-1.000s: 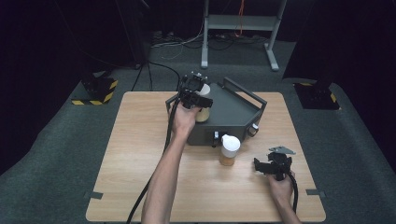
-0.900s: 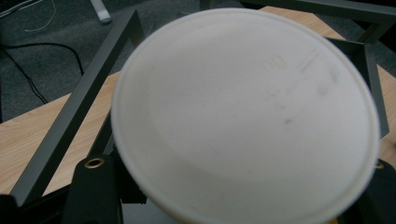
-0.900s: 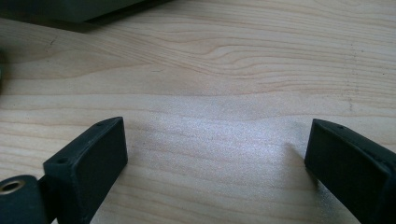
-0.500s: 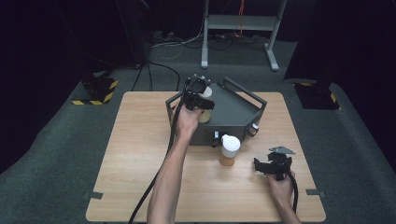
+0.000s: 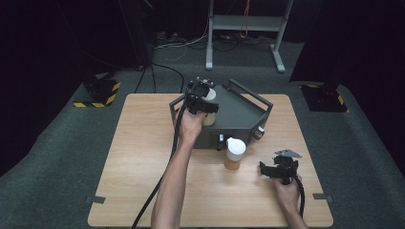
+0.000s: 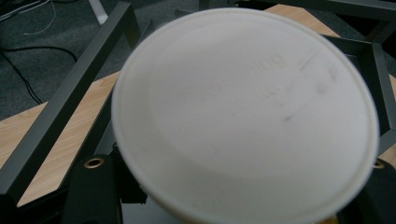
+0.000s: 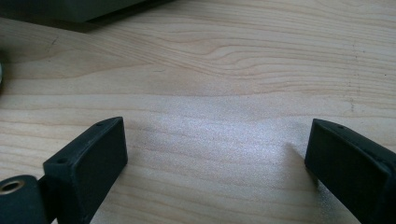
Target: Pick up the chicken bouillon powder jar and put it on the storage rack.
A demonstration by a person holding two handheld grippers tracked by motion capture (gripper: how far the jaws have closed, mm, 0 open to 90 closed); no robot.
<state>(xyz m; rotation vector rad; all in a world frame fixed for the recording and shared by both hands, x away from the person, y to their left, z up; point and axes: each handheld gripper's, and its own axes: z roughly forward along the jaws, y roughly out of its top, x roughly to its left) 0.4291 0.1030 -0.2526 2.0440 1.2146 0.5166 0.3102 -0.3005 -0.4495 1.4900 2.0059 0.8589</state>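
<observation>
My left gripper (image 5: pixel 203 98) is shut on a tan cup with a white lid (image 5: pixel 208 114) at the front left corner of a dark grey metal box with a rail frame (image 5: pixel 241 114). In the left gripper view the round white lid (image 6: pixel 245 112) faces the camera, blurred and very near, with the box's rails (image 6: pixel 70 88) behind it. A second tan cup with a white lid (image 5: pixel 235 152) stands upright on the table in front of the box. My right gripper (image 5: pixel 279 168) rests low over the table's right front, open, its two black pads (image 7: pixel 88 163) wide apart over bare wood.
The wooden table (image 5: pixel 138 157) has carpet on all sides. A yellow-and-black striped block (image 5: pixel 98 93) lies on the floor at the far left. A metal stand (image 5: pixel 243 24) rises behind the table. The left gripper's cable (image 5: pixel 162 181) trails along the forearm.
The left gripper with its cup has shifted very slightly to the right by the box. The right gripper has stayed where it was.
</observation>
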